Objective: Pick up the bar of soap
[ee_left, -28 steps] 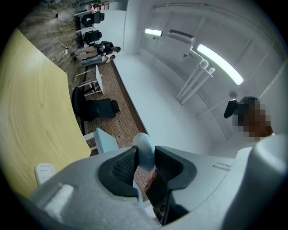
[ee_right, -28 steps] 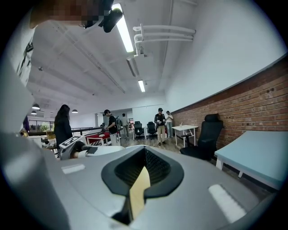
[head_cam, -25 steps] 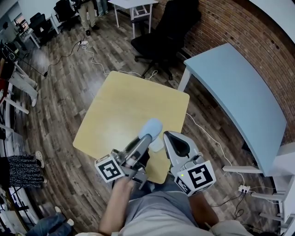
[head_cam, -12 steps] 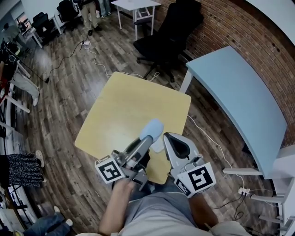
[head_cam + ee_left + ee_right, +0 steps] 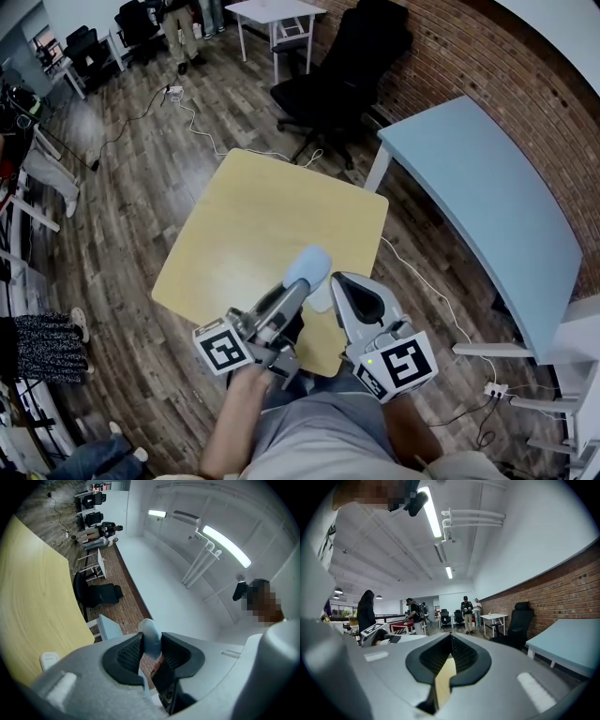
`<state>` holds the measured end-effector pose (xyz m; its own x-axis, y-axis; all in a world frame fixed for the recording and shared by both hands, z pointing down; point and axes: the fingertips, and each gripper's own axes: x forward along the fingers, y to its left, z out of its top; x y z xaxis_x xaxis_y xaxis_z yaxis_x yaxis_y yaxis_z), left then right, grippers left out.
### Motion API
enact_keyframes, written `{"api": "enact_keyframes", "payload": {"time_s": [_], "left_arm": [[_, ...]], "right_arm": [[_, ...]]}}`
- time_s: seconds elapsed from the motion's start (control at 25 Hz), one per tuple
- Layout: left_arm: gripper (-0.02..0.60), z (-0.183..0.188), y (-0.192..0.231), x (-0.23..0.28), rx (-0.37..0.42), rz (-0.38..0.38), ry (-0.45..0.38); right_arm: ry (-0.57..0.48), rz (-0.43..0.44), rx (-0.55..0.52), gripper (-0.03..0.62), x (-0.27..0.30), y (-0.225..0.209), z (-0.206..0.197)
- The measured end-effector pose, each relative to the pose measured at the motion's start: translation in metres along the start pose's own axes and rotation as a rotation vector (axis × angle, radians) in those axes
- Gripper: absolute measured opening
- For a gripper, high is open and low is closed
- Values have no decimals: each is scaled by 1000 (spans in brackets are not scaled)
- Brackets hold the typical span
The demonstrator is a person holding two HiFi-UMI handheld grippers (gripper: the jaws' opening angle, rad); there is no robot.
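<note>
Left tongs (image 5: 300, 284) pinched pale blue oval soap bar (image 5: 150, 635) between pads, clear of yellow wooden table (image 5: 253, 216). Right tongs (image 5: 449, 654) pressed together, empty, just beside. Risk: slick bar slipping from shallow grip.

No readable text, labels, numbers or signs

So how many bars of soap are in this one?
1. The pale blue bar of soap is clamped in the left claw, over the yellow table's near side; none else shows.
</note>
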<state>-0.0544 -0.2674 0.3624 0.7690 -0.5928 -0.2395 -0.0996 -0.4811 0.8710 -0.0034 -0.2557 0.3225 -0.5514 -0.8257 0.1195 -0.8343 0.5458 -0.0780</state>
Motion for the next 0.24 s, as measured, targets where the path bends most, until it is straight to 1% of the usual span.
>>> {"api": "enact_keyframes", "payload": {"time_s": [0.24], "left_arm": [[118,3,3,-1,-1,-1,5]], "right_arm": [[5,-9,-33,2,5,2,-1]]}}
